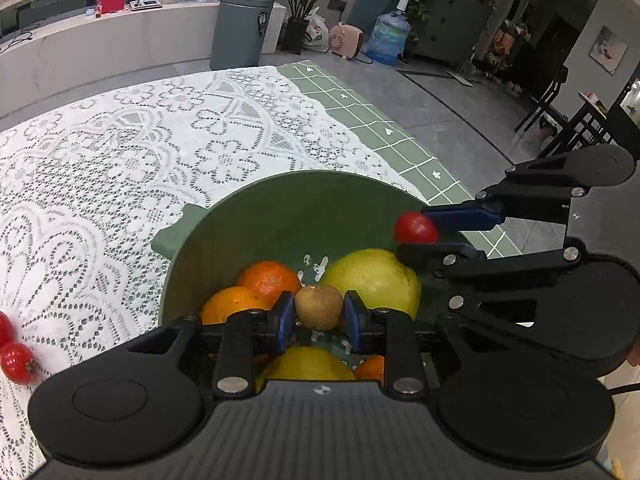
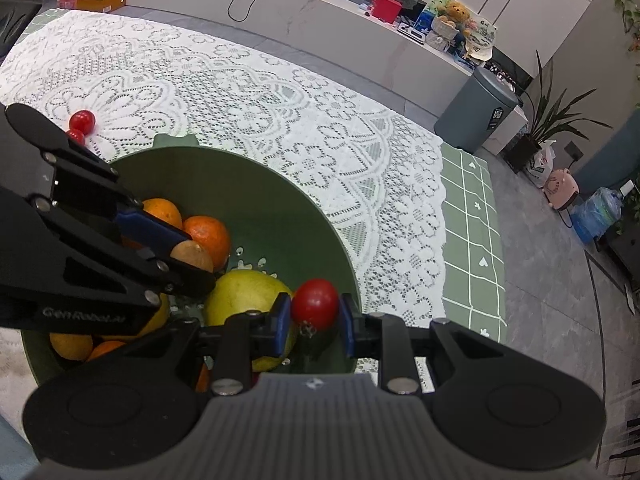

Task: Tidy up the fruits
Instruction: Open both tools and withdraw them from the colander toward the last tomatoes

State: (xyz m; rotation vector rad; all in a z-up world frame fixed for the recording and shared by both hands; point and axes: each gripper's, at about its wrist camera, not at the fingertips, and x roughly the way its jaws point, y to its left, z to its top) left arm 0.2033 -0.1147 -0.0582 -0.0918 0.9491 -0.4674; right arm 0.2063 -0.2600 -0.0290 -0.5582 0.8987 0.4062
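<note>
- The left claw is clenched on a small brown fruit, held between its blue pads above the inside of the green bowl.
- The right claw is grasping a red cherry tomato, held over the bowl just inside its rim on the side nearest the desk's green-gridded edge.
- The bowl stands on the white lace cloth that covers most of the desk, near that edge.
- Inside the bowl lie a large yellow-green fruit, two oranges side by side and touching, and a yellow fruit partly hidden under the left claw.
- Two more cherry tomatoes lie touching each other on the lace, just beyond the bowl's rim handle.
</note>
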